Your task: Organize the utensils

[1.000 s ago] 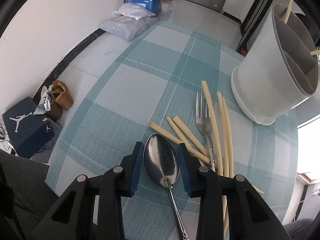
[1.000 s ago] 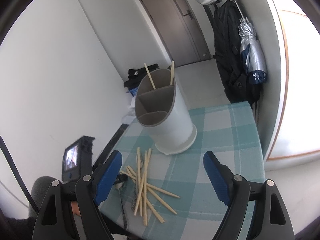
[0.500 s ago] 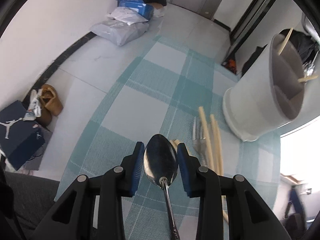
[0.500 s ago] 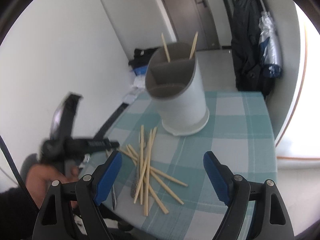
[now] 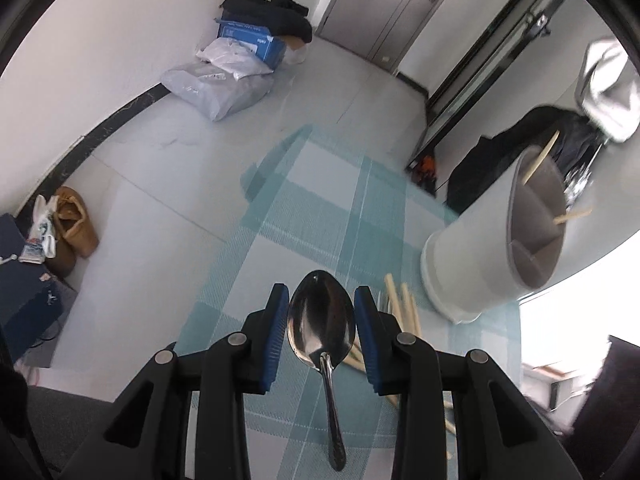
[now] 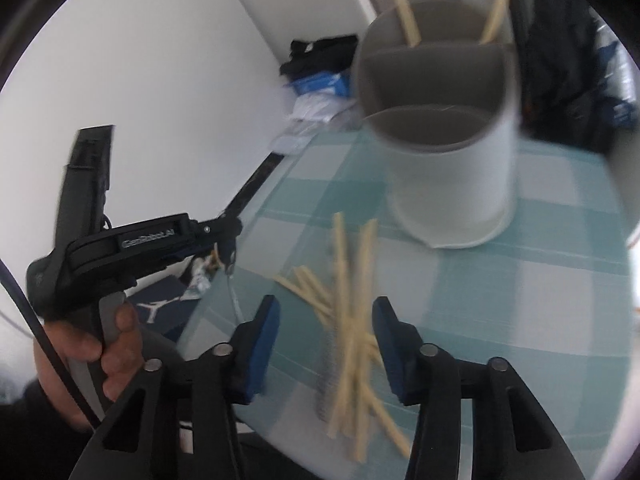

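Observation:
My left gripper [image 5: 321, 304] is shut on a metal spoon [image 5: 322, 320], bowl between the blue pads, handle hanging toward me, lifted above the table. The white divided utensil holder [image 5: 492, 240] with two chopsticks in it stands to the right; it also shows in the right wrist view [image 6: 444, 140]. My right gripper [image 6: 326, 312] is open and empty, low over a pile of loose chopsticks [image 6: 352, 312] and a fork [image 6: 327, 380]. The left gripper [image 6: 230, 236] shows there at left, held by a hand.
The teal checked tablecloth [image 5: 304, 216] covers a small table; its left edge drops to the floor. On the floor lie bags [image 5: 220, 80], a blue box [image 5: 248, 38], shoes [image 5: 74, 220] and a dark shoebox [image 5: 24, 300]. Coats hang behind the holder.
My left gripper has lifted the spoon off the table and tilted up toward the holder. My right gripper has come down and forward over the chopstick pile and narrowed its opening.

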The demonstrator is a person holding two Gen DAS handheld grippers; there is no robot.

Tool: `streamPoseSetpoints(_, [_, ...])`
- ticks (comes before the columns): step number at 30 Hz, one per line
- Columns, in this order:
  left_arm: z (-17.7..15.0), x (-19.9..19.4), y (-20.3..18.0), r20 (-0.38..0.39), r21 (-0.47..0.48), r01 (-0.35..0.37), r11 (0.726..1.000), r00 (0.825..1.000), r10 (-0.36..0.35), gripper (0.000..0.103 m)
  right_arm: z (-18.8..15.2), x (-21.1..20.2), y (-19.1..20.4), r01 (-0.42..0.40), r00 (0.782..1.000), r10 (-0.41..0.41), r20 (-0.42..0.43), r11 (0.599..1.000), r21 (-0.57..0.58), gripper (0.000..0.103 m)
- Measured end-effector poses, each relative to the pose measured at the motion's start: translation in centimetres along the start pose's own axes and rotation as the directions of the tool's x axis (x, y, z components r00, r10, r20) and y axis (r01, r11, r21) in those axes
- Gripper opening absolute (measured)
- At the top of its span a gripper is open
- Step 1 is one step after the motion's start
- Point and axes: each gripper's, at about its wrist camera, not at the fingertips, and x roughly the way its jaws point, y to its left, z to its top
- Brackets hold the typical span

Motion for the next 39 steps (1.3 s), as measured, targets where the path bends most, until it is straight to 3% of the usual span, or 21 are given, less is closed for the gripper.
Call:
streamPoseSetpoints(6, [0.7, -0.4, 1.8, 0.002, -0.048, 0.075, 0.996, 0.997, -0.075, 0.028, 1.5, 4.6, 1.6, -0.032, 0.996, 0.033, -0.081, 0.999, 0.008, 0.047])
streamPoseSetpoints(12, [1.2, -0.4, 2.5, -0.003, -0.06, 0.091, 0.994, 0.996, -0.092, 0.028, 2.6, 7.9, 1.0, 0.029, 0.99, -0.026, -0.141, 0.999, 0.024, 0.047])
streamPoseSetpoints(20, [1.6, -0.7, 3.3, -0.017, -0.098, 0.112, 0.989, 0.993, -0.114, 0.028, 3.5, 8.4, 0.2, 0.118, 0.982, -0.116, -0.152, 0.993, 0.006, 0.047])
streamPoseSetpoints(27, [1.6, -0.9, 3.2, -0.008, -0.081, 0.107, 0.991, 0.994, -0.108, 0.028, 3.8, 9.0, 1.0, 0.239, 0.953, -0.252, -0.165, 0.966, -0.099, 0.045])
streamPoseSetpoints(39, [1.7, -0.9, 3.2, -0.012, -0.082, 0.101, 0.991, 0.995, -0.103, 0.028, 3.7, 8.9, 0.0, 0.289, 0.94, -0.299, -0.163, 0.954, -0.082, 0.046])
